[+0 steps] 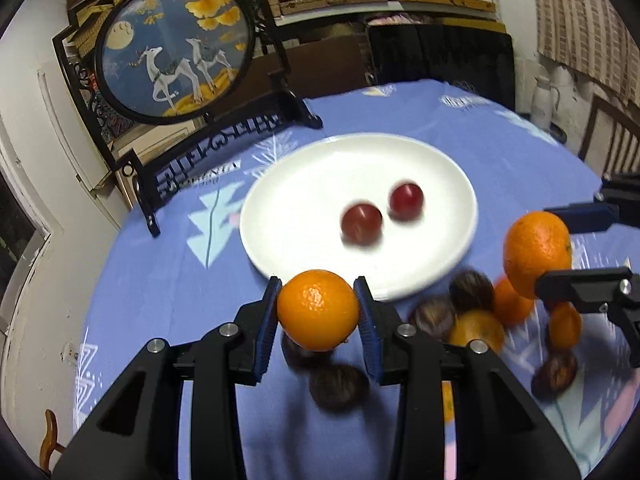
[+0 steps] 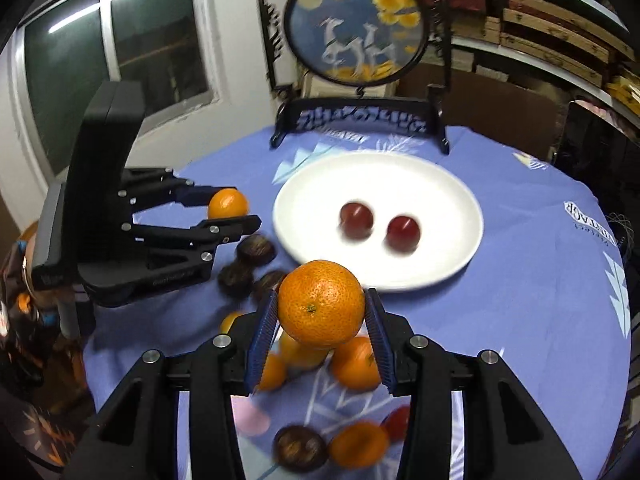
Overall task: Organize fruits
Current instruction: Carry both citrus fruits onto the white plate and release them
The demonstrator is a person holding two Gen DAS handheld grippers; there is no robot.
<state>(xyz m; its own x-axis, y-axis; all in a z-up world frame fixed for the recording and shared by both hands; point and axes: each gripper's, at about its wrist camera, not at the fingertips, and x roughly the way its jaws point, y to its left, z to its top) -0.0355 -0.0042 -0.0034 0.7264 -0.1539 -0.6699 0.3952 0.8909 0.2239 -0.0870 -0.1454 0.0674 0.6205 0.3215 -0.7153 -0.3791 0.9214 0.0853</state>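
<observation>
Each tool is clamped on an orange above the bench: the left tool [image 1: 318, 310] holds one orange [image 1: 318, 309], the right tool [image 2: 321, 306] another orange [image 2: 321, 304], both just short of the white plate [image 1: 304, 184]. Two red fruits [image 1: 405, 201] lie apart on the plate. Only the right wrist view shows the window [image 2: 120, 56]; only the left shows a white jug [image 1: 545, 100]. Loose oranges and dark brown fruits [image 1: 471, 291] lie blurred beneath.

A round deer screen [image 1: 172, 44] stands on the blue tablecloth [image 1: 160, 280].
</observation>
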